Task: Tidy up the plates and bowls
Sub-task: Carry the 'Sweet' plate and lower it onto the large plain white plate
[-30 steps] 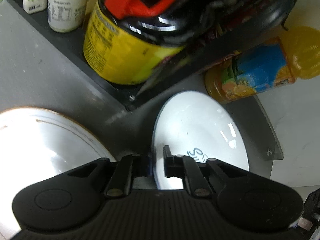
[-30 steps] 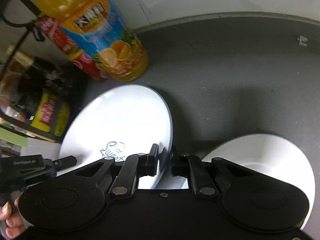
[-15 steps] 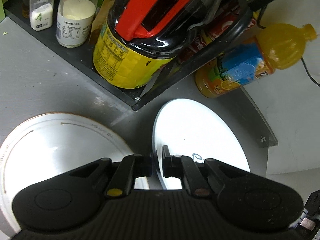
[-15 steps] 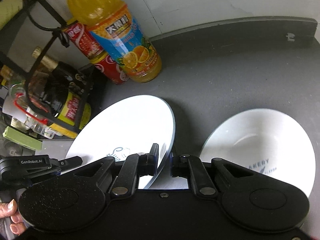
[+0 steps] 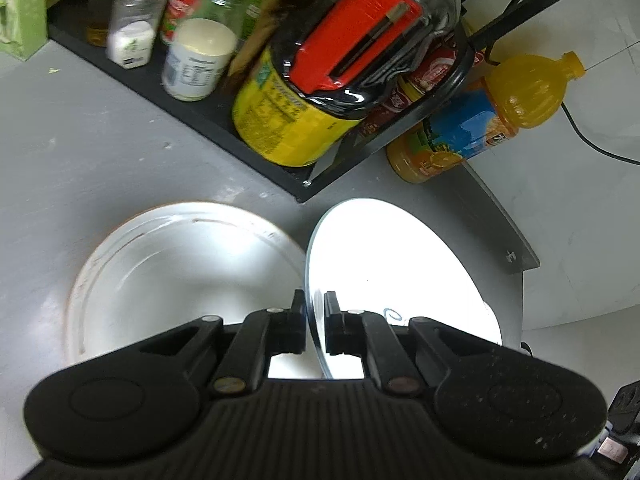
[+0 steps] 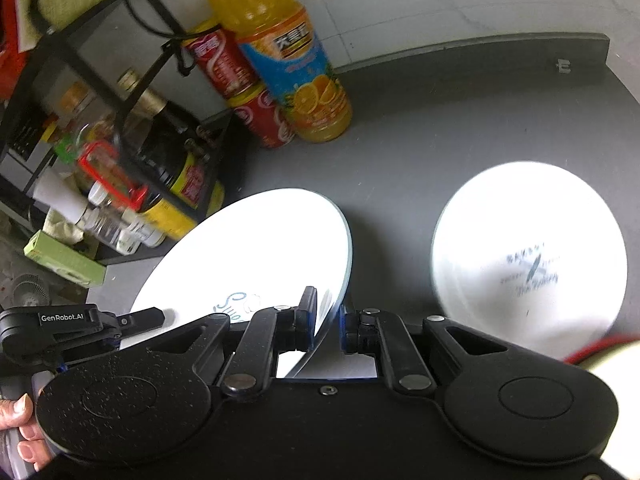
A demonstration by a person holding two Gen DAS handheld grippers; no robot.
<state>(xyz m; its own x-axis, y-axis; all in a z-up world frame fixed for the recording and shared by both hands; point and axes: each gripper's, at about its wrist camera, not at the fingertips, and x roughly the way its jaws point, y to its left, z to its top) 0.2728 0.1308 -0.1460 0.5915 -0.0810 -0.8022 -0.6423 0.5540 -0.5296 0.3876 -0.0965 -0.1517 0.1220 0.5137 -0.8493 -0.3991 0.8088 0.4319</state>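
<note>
Both grippers grip the same white plate (image 5: pixel 384 264) by opposite parts of its rim. In the left wrist view the left gripper (image 5: pixel 314 322) has its two fingers set narrow, one on each face of the rim, and the plate stands tilted on edge above the grey table (image 5: pixel 80 152). In the right wrist view the right gripper (image 6: pixel 326 322) is likewise pinched narrow on the rim, with blue lettering on the plate's face just beside its left finger.

To the left of the held plate a larger white plate with a brownish rim (image 5: pixel 180 276) lies flat (its right edge is hidden behind the tilted plate). A white bowl (image 6: pixel 528 256) with dark print inside sits near the table's right edge, well apart from the held plate.

At the table's back edge stand an orange juice bottle (image 6: pixel 292 60) and red cans (image 6: pixel 240 88), beside a black rack (image 5: pixel 192 116) of jars
</note>
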